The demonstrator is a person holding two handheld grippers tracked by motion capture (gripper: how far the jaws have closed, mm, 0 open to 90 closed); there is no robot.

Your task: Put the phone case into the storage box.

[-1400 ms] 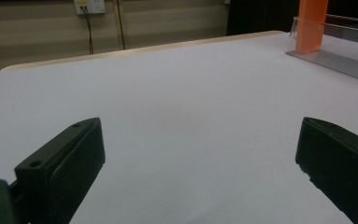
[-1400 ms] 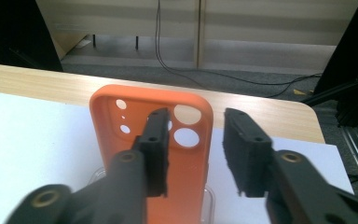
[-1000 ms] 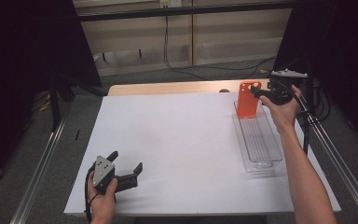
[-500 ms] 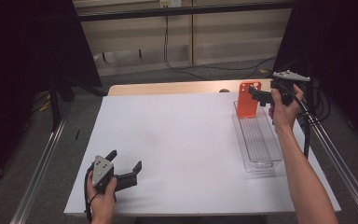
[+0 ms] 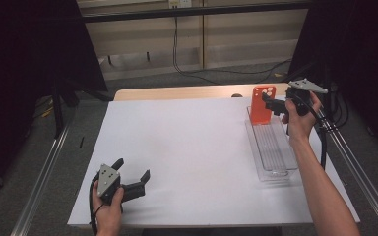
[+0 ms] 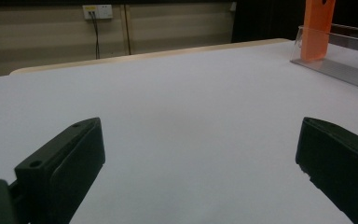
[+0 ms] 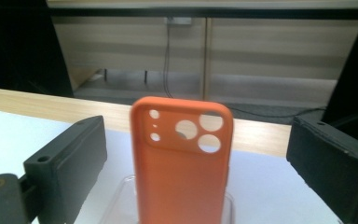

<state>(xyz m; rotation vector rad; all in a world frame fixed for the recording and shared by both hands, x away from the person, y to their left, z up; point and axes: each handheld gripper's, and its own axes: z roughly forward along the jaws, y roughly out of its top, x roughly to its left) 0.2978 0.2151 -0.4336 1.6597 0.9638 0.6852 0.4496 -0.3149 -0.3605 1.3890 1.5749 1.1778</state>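
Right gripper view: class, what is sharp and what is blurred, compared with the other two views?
Right gripper view: orange case fairly sharp, near jaws soft. Left gripper view: jaws blurred, case cropped at the top. High view: table evenly lit, surroundings dark.

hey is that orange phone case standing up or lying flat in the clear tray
Standing upright. The orange phone case rises on end from the far end of the clear tray, and in the right gripper view its camera cutouts sit at the top.
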